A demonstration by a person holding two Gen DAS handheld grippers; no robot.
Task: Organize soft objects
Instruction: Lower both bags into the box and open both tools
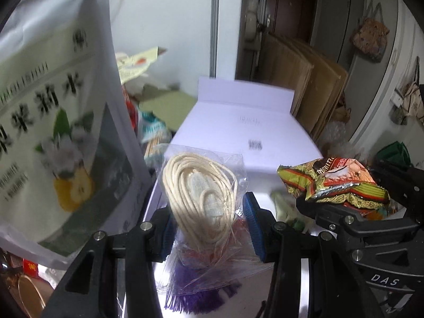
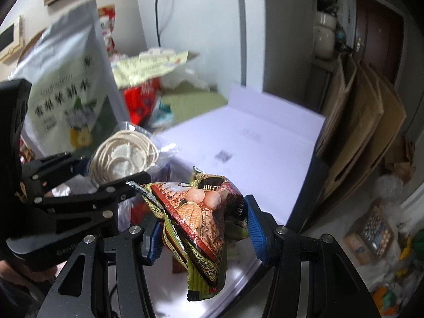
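Note:
My left gripper [image 1: 209, 225] is shut on a clear plastic bag of coiled cream cord [image 1: 201, 193] and holds it in the air; purple fringe hangs below it. The same bag [image 2: 124, 156] and the left gripper [image 2: 106, 185] show at the left of the right wrist view. My right gripper [image 2: 204, 228] is shut on a crinkled red, gold and green snack packet [image 2: 201, 217], also lifted. That packet [image 1: 336, 182] shows at the right of the left wrist view, in the right gripper [image 1: 344, 204]. Both are held above a white box [image 1: 246, 132].
A large white pouch with green print [image 1: 53, 122] stands at the left. Behind it lie a pale yellow bag [image 2: 148, 66], a red packet [image 2: 140, 103] and green cardboard [image 2: 190, 103]. Flattened brown cartons [image 2: 357, 122] lean by the door at the right. Clutter covers the floor [image 2: 379, 233].

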